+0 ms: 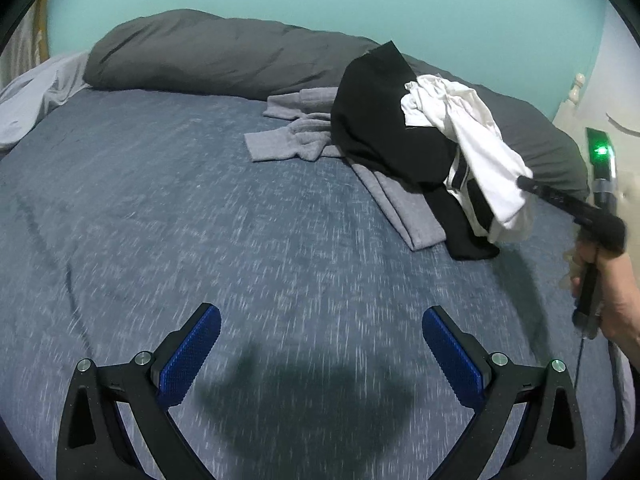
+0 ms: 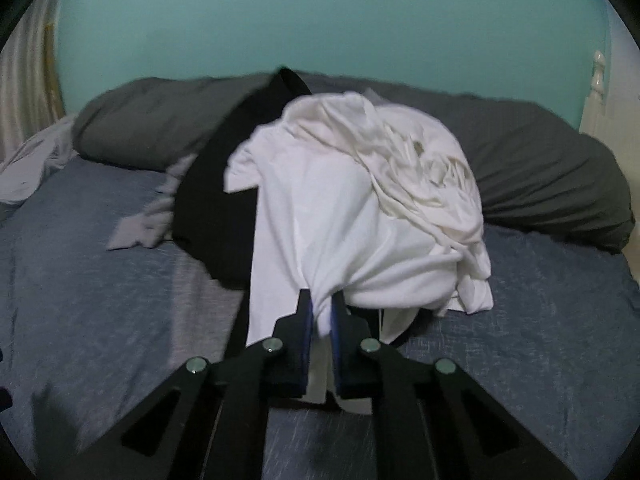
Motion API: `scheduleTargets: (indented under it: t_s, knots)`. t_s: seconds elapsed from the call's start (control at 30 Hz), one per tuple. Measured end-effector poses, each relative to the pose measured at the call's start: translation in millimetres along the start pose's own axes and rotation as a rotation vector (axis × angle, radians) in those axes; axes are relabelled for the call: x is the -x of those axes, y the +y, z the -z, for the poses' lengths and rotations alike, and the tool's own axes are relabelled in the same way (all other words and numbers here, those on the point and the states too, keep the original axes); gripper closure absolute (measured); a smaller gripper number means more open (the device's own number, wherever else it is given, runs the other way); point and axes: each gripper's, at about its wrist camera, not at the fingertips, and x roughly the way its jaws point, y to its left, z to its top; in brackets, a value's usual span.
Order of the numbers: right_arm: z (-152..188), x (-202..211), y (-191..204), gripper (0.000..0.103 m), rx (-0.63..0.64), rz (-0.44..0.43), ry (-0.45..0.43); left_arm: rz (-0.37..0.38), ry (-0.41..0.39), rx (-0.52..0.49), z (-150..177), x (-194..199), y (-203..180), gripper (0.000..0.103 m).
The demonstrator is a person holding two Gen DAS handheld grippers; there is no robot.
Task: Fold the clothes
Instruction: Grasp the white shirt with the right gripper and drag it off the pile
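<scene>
Right gripper [image 2: 322,312] was clamped on a bunched edge of the white garment [image 2: 360,208], which lay heaped over a black garment [image 2: 212,200] on the blue bedspread [image 2: 100,300], near the grey duvet roll [image 2: 540,160]. Left gripper [image 1: 322,344] hovered above bare bedspread, fingers wide apart, nothing between them. Grey clothing [image 1: 288,136] lay beside the pile.

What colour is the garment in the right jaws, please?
White crumpled cotton garment; right wrist view.
</scene>
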Motion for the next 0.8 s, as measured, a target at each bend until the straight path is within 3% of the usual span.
scheduleTargets:
  t_s: [0.37,0.8]
  knots:
    - [50.6,121.2,43.1,0.096,-0.006,-0.156,-0.083,0.026,-0.055,-0.022,58.9,79.6,9.5,0.0]
    - [165.3,294.0,144.4,0.096,-0.053,-0.423,-0.088,0.034,-0.111,0.027,150.9,206.9,22.7,0.0]
